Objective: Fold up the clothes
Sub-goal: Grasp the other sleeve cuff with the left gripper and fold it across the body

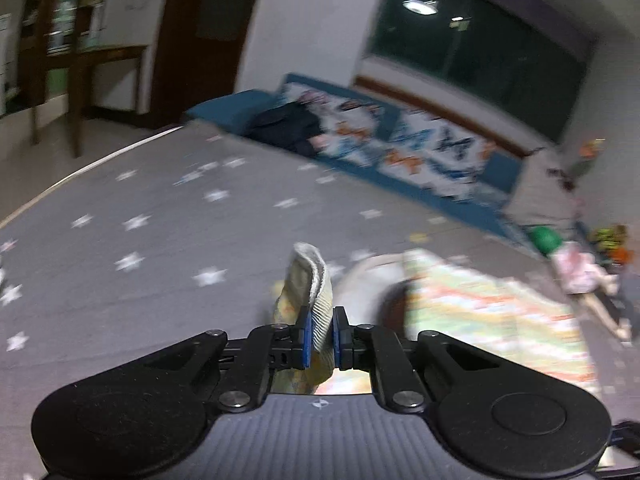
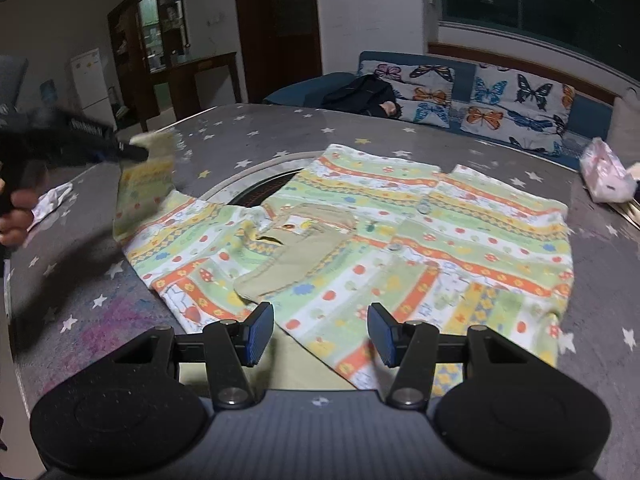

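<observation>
Ribbed cotton: a cream cuff band and printed cloth stand up between my left gripper [image 1: 320,338] pads; left wrist view.
Left jaws: clenched on the sleeve [image 1: 310,280] of the shirt, blue pads pressing both faces of the cloth.
Left view, surface: grey table cover [image 1: 140,200] with pale stars, matte and flat; the whole view is smeared by motion.
Left view, garment body: the shirt [image 1: 492,312] lies to the right of the pinch, stripes blurred.
Right view, garment: the shirt [image 2: 400,240] lies spread on the table cover [image 2: 600,280], woven cotton in green, orange, yellow and white bands with small flowers and mushrooms.
Right view, details: a plain beige pocket [image 2: 296,248] and round buttons [image 2: 423,208] on the front; hem nearest my right gripper [image 2: 321,334].
Right jaws: released, pads wide apart, hanging just above the near edge, holding nothing.
Right view, left tool: the left gripper [image 2: 136,154] holds the sleeve [image 2: 144,184] lifted clear of the cover, cloth hanging limp below.
Step, judged: sleeve fold toward the shirt body.
Technique: I keep the pinch at the cuff, carry it across low, lay the sleeve flat along the stripes, and let my right pads pin the body so it does not drag.
Handling note: thin cloth, likely to wrinkle if pulled slantwise.
</observation>
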### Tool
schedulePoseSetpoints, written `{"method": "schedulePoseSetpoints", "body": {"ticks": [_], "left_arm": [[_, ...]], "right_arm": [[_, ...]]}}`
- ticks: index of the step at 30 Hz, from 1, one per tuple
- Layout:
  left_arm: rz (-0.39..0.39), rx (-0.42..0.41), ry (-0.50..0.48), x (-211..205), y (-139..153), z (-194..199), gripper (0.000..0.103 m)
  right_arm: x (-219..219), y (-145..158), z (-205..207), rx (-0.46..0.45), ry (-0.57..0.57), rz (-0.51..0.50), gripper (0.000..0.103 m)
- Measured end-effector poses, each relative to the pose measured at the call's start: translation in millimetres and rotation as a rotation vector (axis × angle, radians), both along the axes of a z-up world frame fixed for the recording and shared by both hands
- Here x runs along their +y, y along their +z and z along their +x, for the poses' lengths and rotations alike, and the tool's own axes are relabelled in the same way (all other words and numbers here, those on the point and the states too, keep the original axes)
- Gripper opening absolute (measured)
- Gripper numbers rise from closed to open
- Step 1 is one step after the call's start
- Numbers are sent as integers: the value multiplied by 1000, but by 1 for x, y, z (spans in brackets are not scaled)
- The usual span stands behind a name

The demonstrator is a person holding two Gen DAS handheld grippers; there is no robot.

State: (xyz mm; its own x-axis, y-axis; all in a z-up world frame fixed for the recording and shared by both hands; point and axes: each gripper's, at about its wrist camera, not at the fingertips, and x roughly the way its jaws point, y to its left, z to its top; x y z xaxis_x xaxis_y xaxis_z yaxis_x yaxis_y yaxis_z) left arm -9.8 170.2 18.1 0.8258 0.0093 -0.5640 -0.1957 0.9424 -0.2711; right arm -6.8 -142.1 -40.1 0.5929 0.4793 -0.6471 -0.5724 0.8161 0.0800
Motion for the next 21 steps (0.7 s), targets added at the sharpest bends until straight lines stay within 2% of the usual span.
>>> {"method": "schedulePoseSetpoints", "body": {"ticks": [6, 10, 15, 21], "left_arm": [[-45, -55, -187, -68, 30, 14, 11], [-43, -57, -304, -115, 34, 25, 11], [-44, -32, -437, -167, 24, 35, 11], [-70, 25, -549, -198, -1, 40, 12]], "right_arm": [[-22, 2, -4, -2, -44, 29, 53], [-39, 4, -7, -7, -73, 54, 53], [-60, 5, -10, -9, -115, 77, 53], [-81, 2, -12, 1, -167, 86, 53]]}}
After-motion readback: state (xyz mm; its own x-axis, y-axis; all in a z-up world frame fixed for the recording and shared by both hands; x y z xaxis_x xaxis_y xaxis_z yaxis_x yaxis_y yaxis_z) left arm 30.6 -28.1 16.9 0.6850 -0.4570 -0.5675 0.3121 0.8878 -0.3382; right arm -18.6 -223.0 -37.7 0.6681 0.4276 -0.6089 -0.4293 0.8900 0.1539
